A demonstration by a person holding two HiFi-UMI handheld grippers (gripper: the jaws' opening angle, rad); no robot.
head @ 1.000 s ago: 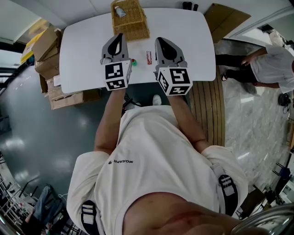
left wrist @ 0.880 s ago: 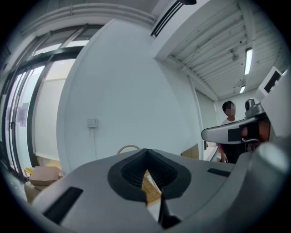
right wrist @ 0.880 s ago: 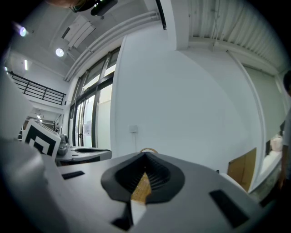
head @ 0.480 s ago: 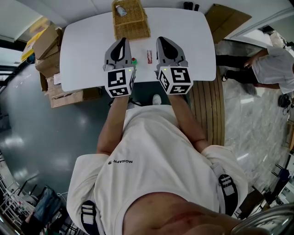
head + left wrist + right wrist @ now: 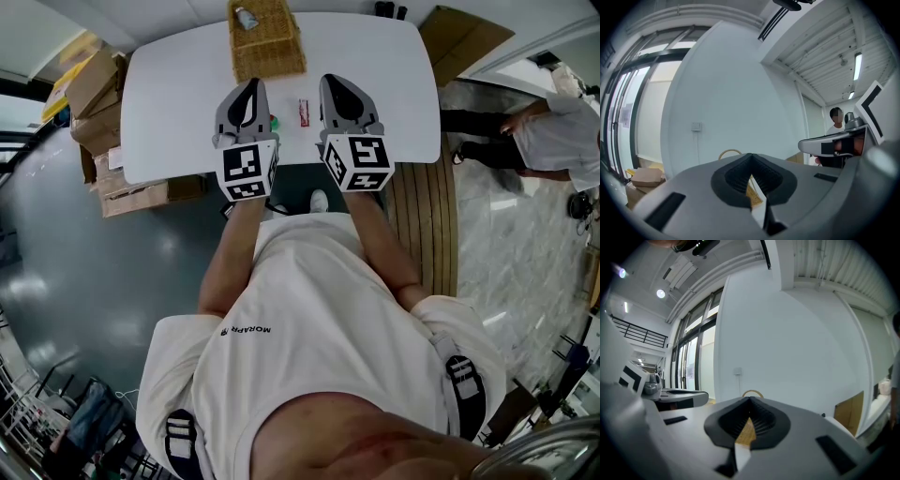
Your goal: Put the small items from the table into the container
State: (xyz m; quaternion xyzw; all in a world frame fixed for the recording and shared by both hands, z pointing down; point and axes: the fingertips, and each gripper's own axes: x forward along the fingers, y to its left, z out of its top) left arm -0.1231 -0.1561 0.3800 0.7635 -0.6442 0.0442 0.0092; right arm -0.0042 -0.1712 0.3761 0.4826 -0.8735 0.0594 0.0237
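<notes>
Between the two tongs on the white worktop [image 5: 169, 103] a small red-and-white packet [image 5: 303, 112] is seen lying flat, and a tiny green-and-red piece [image 5: 273, 120] is half hidden just beside the left tongs [image 5: 249, 84]; the wicker basket [image 5: 281, 47] stands just beyond, by the far edge. Left and right tongs [image 5: 330, 81] alike are closed on nothing. The packet is judged light, thin and apt to skid on the smooth surface — it would best be pinched across its narrow width, near the middle, with little force.
</notes>
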